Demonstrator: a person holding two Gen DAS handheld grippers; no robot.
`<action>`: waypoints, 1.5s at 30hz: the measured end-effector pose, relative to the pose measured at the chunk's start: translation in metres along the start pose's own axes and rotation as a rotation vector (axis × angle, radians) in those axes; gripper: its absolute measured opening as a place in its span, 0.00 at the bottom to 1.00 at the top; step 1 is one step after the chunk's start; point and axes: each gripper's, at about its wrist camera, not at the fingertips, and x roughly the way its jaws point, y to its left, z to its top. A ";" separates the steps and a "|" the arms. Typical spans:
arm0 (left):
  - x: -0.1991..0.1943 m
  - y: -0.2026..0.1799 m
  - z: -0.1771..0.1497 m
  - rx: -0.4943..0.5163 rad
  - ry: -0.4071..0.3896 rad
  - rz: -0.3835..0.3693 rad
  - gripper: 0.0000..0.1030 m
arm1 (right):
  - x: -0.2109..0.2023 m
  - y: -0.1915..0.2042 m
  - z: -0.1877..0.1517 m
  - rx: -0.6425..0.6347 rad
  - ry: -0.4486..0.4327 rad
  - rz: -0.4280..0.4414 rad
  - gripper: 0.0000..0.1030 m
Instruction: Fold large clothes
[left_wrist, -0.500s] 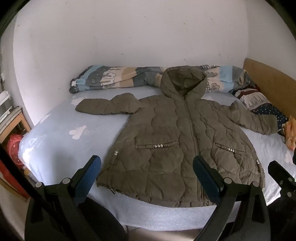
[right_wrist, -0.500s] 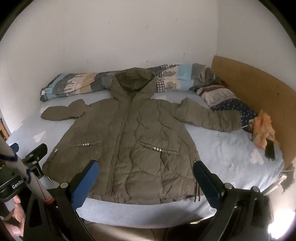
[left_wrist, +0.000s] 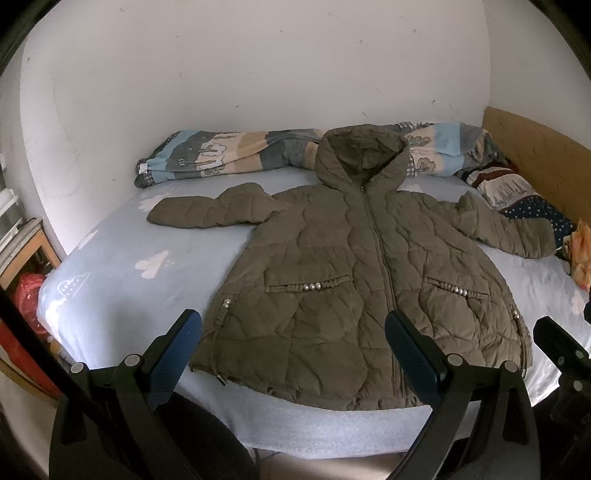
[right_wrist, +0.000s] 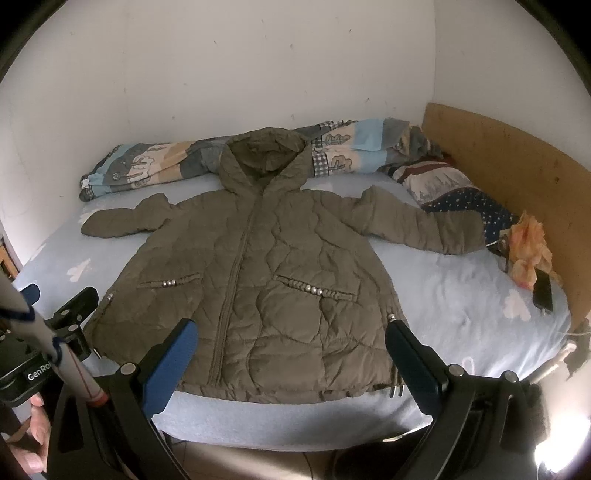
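Jacket (left_wrist: 354, 280) is spread flat on the bed (left_wrist: 122, 273), front side up and zipped, hood (left_wrist: 364, 155) resting up against the rolled quilt (left_wrist: 229, 153) by the wall, hem at the near edge of the mattress. So its long axis runs straight away from both claws, hem closest, hood farthest. Both sleeves stick out sideways: left sleeve (left_wrist: 212, 210) toward the bedside, right sleeve (right_wrist: 421, 227) reaching toward the headboard (right_wrist: 517, 166) and the pile of stuff there.

Left claw (left_wrist: 293, 350) is fully released, nothing between its blue pads, hovering just short of the hem over the jacket's left half. Right claw (right_wrist: 291, 354) is the same deal, wide open and empty, lined up over the right half near the hem corner.

My guess is nothing is folded yet, so this is the very start. Each claw is nearer its own side's sleeve, so 2 mirrored grabs make sense: left takes the left sleeve, right takes the right, fold both in across the zipper. The puffy quilting will probably spring back a bit.
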 end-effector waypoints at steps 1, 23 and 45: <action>0.000 0.000 0.000 0.000 0.001 0.001 0.96 | 0.000 0.000 0.001 0.001 0.004 0.000 1.00; 0.004 0.001 0.002 -0.034 0.041 -0.021 0.96 | -0.005 0.000 0.010 0.053 0.068 0.023 1.00; 0.076 -0.032 0.022 0.025 0.102 -0.064 0.96 | 0.047 -0.025 0.000 0.135 0.199 0.004 1.00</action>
